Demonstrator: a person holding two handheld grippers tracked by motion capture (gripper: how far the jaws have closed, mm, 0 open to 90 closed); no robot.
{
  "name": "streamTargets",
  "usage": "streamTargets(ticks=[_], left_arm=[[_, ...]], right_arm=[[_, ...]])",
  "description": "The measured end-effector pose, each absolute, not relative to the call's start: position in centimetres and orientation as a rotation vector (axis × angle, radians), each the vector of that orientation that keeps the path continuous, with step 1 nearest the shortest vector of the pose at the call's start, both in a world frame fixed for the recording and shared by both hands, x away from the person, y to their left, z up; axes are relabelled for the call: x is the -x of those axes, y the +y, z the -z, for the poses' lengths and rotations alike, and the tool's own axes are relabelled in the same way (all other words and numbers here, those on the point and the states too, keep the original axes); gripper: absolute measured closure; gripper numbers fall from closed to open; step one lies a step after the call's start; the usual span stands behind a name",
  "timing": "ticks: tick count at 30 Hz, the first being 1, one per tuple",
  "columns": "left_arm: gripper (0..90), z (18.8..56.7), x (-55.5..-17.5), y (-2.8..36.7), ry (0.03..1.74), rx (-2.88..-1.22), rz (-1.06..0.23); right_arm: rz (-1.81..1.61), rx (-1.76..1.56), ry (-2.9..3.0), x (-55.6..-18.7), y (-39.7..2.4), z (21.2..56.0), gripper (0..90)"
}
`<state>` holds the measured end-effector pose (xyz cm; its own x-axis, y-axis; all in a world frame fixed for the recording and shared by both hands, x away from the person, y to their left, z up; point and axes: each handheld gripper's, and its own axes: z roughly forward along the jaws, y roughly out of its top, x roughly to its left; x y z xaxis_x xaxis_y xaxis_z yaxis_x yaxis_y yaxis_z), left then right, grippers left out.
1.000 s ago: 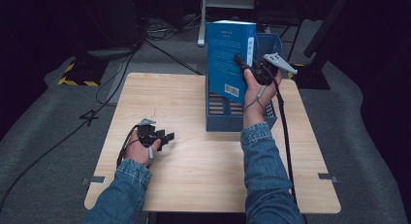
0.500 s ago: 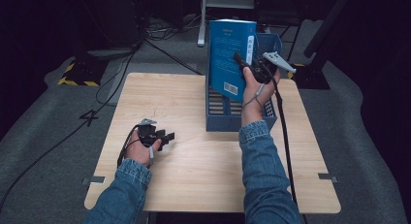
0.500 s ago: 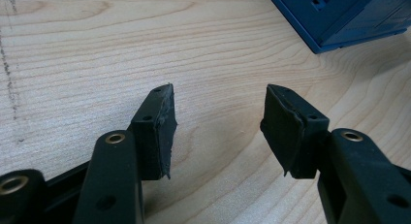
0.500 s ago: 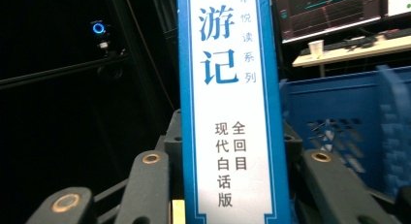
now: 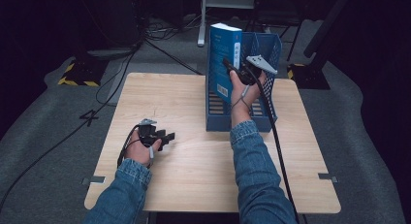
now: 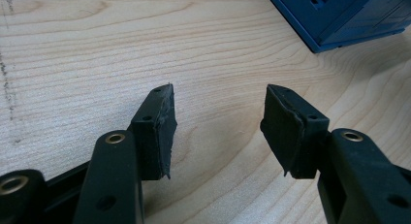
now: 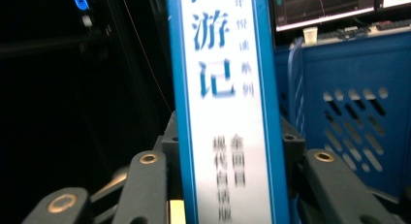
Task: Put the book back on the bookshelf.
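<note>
Holding: right gripper has its jaws clamped on the spine of a blue book, one jaw on each cover, as the right gripper view shows with the spine rising between the two black jaws.
Book: upright, white spine with blue Chinese characters turned to the near side, front cover facing left; its lower part sits at the left side of the blue file rack, and its top stands above the rack's rim.
File rack: blue plastic with slotted walls, standing on the far right part of the worktop; a corner of it shows at the upper right in the left gripper view.
Right hand: raised over the rack's near end, forearm in a denim sleeve reaching from the near edge; a black cable trails from the gripper back along the arm.
Left gripper: rests low at the near left of the worktop, well apart from the rack, jaws apart with nothing but bare wood between them.
Left hand: lies on the worktop, also denim-sleeved.
Surroundings: dark floor with cables beyond the far edge.
</note>
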<state>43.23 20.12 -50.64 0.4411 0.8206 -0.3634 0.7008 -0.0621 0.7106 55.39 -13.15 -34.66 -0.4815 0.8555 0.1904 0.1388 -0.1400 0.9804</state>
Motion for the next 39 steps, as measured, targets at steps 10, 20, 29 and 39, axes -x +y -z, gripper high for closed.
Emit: streamTargets(ticks=[10, 20, 29, 39], left_arm=[[45.7, 50.7, -43.3, 20.0, 1.302, -1.796, -0.155], [45.7, 50.6, -43.3, 20.0, 1.298, -1.805, -0.158], [45.4, 50.7, -43.3, 19.9, 1.294, -1.804, -0.164], [44.0, 50.7, -43.2, 20.1, 1.300, -1.797, -0.165]], right_arm=[[-1.495, -1.147, 1.706, -56.3, -10.7, 36.5, 59.9], [-1.325, -1.233, 1.820, -57.6, -8.6, 39.1, 58.5], [-1.281, -1.190, 1.763, -56.8, -7.9, 40.9, 57.3], [-1.277, -1.218, 1.777, -57.2, -8.0, 40.7, 52.6]])
